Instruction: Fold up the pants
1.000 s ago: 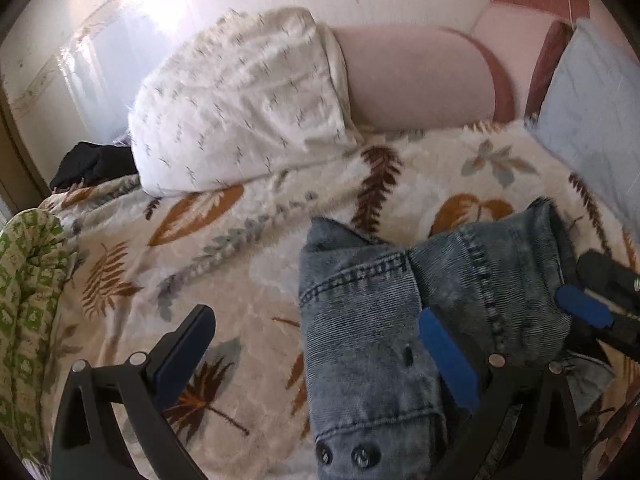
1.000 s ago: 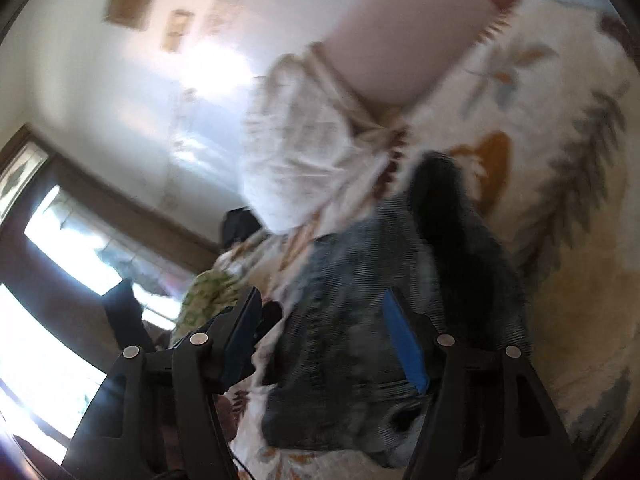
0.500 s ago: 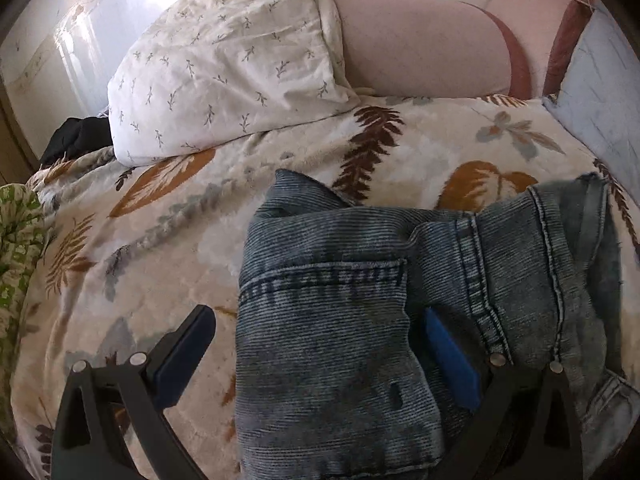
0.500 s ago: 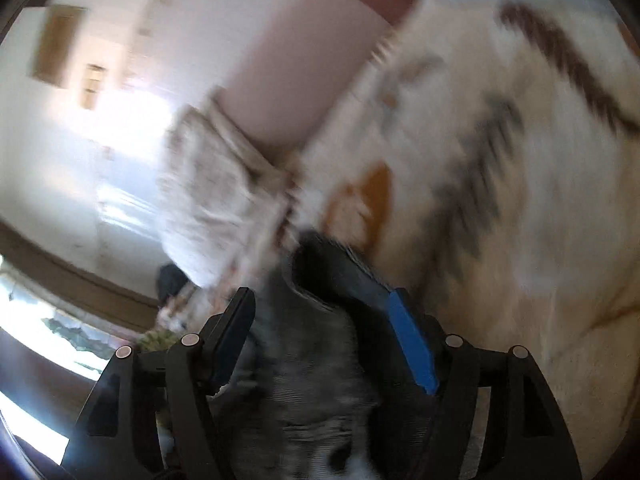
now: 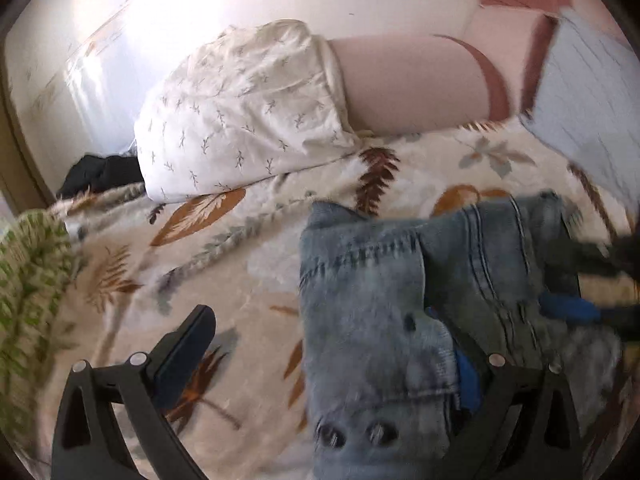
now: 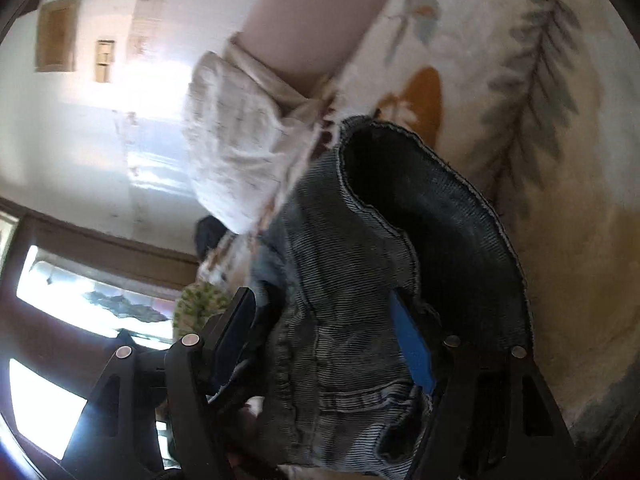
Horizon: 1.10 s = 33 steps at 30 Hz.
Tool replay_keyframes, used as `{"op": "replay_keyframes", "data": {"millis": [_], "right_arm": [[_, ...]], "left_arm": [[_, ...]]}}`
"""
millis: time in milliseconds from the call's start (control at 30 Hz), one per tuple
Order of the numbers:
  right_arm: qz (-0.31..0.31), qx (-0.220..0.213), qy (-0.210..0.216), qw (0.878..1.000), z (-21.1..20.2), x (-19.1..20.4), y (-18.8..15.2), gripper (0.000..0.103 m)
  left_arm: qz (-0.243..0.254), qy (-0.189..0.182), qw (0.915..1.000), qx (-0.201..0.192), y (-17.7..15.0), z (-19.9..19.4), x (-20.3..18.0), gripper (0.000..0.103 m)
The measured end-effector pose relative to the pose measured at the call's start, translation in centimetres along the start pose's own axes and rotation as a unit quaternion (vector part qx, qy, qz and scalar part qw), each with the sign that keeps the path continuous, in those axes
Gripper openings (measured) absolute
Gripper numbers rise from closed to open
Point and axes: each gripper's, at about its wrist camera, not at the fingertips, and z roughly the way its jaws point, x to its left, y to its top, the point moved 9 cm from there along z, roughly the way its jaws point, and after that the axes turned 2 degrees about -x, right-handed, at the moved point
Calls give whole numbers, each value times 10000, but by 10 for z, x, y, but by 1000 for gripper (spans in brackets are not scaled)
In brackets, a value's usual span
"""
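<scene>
Folded blue denim pants lie bunched on the leaf-print blanket, buttons toward me. My left gripper stands wide open. Its left finger is over bare blanket, and its right finger is under the denim with only a bit of blue pad showing. In the right wrist view the pants fill the gap of my right gripper, which is shut on the thick fold. Its blue pad sits at a dark opening in the denim. From the left wrist view the right gripper holds the bundle's right edge.
A white sprigged pillow, a pink bolster and a pale blue pillow line the far side of the bed. A green patterned cloth and a dark garment lie at the left. A bright window is beyond.
The left gripper went in close over the pants, then drew back again. The right gripper sank and rolled, keeping the denim between its fingers.
</scene>
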Motion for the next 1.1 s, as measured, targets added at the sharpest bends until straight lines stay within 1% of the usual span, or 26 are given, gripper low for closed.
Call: {"op": "replay_keyframes", "data": {"millis": [67, 100, 167, 233, 333, 367, 433, 500, 533, 600, 667, 733, 800, 867, 933, 1000, 1100], "right_arm": [[-25, 71, -134, 9999, 3, -3, -1, 65], [-46, 102, -220, 9997, 5, -5, -2, 63], [-144, 223, -413, 9988, 10, -10, -6, 59], [-360, 294, -586, 9972, 13, -8, -8, 59], [-741, 378, -855, 9929, 16, -4, -13, 59], [-851, 370, -922, 9914, 17, -3, -14, 59], [-1009, 372, -1016, 9890, 18, -4, -15, 59], [-1092, 362, -1091, 9874, 17, -7, -15, 59], [-1068, 334, -1082, 9878, 17, -7, -15, 59], [-928, 268, -932, 9910, 13, -7, -12, 60], [-679, 193, -704, 9950, 6, -6, -7, 60], [-702, 131, -667, 9952, -1, -1, -3, 61], [-918, 75, -706, 9932, -11, 8, -3, 62], [-1138, 26, -575, 9918, -20, 22, -7, 62], [-1433, 54, -493, 9884, -30, 37, -16, 62], [-1707, 137, -447, 9842, -38, 49, -29, 62], [-1880, 307, -453, 9806, -41, 57, -47, 62]], "left_arm": [[148, 19, 9998, 109, -10, -1, 1, 103], [131, 14, 9998, 140, -14, -1, 1, 103], [-35, -38, 10000, 78, -18, -3, 3, 103], [-147, -32, 9998, 91, -23, -1, 4, 103], [-400, -127, 9991, 75, -27, 10, 3, 103], [-474, -195, 9986, 123, -29, 17, 1, 103], [-608, -236, 9968, 461, -33, 34, -2, 103], [-715, -314, 9949, 641, -30, 39, -2, 103], [-736, -351, 9944, 677, -30, 37, -2, 103], [-804, -521, 9937, 582, -27, 27, 1, 103], [-862, -643, 9937, 324, -24, 6, 6, 103], [-903, -708, 9934, 56, -22, -17, 12, 103], [-856, -649, 9941, -139, -24, -38, 20, 103], [-786, -472, 9955, -254, -28, -51, 29, 103], [-692, -262, 9970, -230, -36, -58, 37, 103], [-626, -70, 9980, -100, -45, -56, 41, 103], [-658, -217, 9975, 170, -54, -47, 36, 103]]}}
